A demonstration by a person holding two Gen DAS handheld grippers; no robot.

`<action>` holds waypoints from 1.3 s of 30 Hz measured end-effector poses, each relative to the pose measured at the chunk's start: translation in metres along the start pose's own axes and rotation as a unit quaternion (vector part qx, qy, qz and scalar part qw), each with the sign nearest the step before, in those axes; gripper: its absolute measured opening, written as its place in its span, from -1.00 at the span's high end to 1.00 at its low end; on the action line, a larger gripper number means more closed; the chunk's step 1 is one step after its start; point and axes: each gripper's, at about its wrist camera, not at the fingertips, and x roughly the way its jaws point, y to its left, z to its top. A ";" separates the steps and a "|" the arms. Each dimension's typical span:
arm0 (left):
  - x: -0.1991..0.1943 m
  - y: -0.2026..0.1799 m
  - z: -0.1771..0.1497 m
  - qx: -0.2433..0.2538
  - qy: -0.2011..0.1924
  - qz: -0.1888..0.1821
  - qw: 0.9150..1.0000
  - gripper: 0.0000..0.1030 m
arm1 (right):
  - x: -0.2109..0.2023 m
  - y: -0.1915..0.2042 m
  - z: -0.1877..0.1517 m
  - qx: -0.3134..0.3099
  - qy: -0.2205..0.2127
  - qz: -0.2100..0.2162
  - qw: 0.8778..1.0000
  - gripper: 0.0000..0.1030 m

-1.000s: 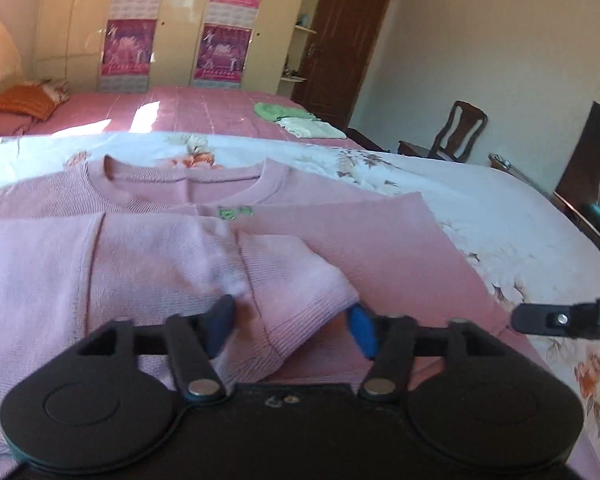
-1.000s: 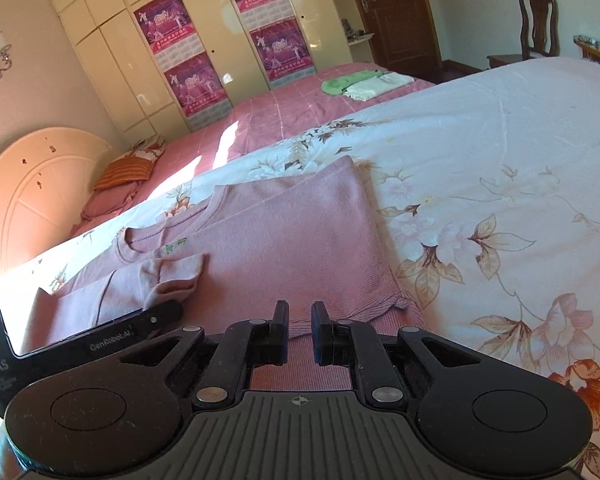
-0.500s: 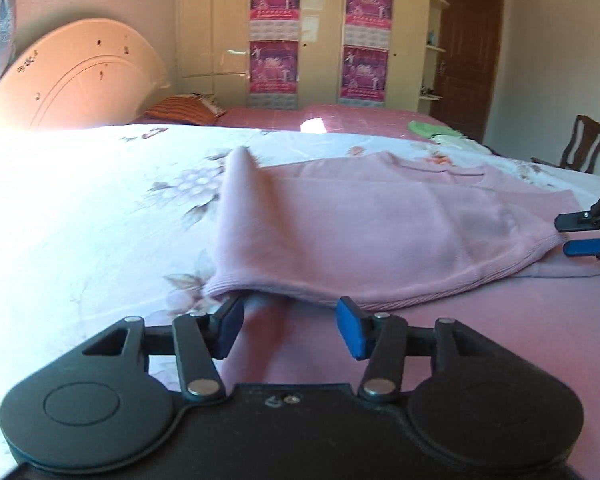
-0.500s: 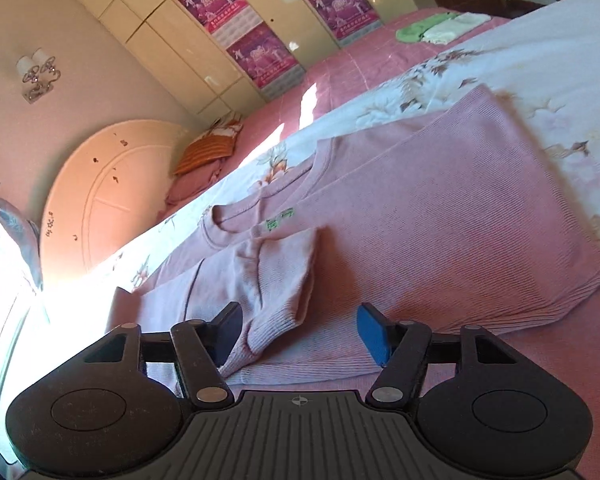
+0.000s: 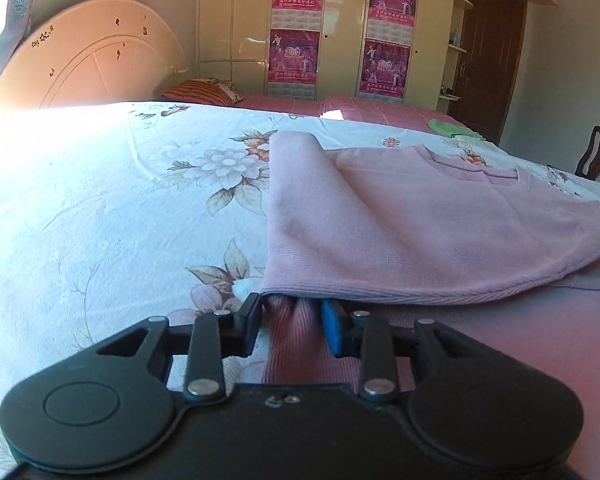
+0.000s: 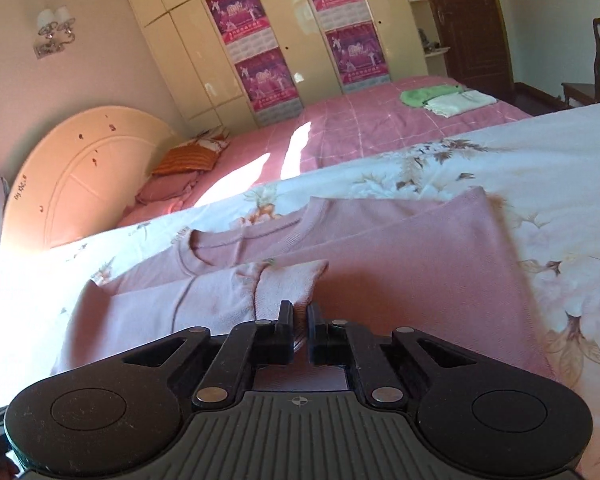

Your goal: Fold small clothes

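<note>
A pink knit sweater (image 5: 440, 220) lies flat on a floral bedsheet (image 5: 100, 200), its left sleeve folded across the body. My left gripper (image 5: 290, 322) sits at the sweater's left bottom corner, its jaws narrowed around a bunch of the pink hem. In the right wrist view the sweater (image 6: 420, 264) spreads ahead with the folded sleeve's cuff (image 6: 288, 284) just in front. My right gripper (image 6: 299, 330) is shut on the pink fabric below that cuff.
A second bed with a pink checked cover (image 6: 380, 128) stands behind, with green and white folded clothes (image 6: 444, 98) on it. A round headboard (image 5: 88, 60), wardrobes with posters (image 5: 300, 28), a door (image 5: 488, 48) and a wooden chair (image 5: 596, 156) line the room.
My left gripper moved from the sleeve cuff to the left hem corner and narrowed around the fabric. My right gripper opened, moved toward the cuff, then closed on the sweater.
</note>
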 end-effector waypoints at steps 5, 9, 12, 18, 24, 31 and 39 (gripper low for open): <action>-0.004 0.006 -0.002 0.004 0.005 -0.009 1.000 0.42 | 0.012 -0.005 -0.015 -0.010 0.016 -0.011 1.000 0.89; -0.020 0.019 -0.004 -0.003 -0.008 -0.033 0.999 0.47 | 0.009 -0.008 -0.020 -0.004 0.013 -0.008 1.000 0.89; -0.035 0.021 0.008 -0.003 -0.054 -0.053 0.997 0.36 | 0.001 -0.006 -0.013 -0.013 0.004 0.012 1.000 0.88; 0.008 0.004 0.054 0.000 -0.068 -0.107 0.992 0.25 | 0.022 -0.017 0.018 0.018 -0.002 0.034 0.999 -0.06; 0.061 -0.006 0.074 -0.036 -0.043 -0.128 0.990 0.25 | 0.063 -0.016 0.027 0.004 0.034 0.030 0.999 0.63; 0.084 -0.004 0.069 -0.028 -0.017 -0.109 0.994 0.20 | 0.018 -0.001 0.022 -0.039 -0.086 0.001 0.996 0.89; 0.096 -0.008 0.077 -0.001 -0.019 -0.092 0.996 0.03 | 0.043 -0.007 0.001 -0.052 -0.037 -0.039 0.997 0.88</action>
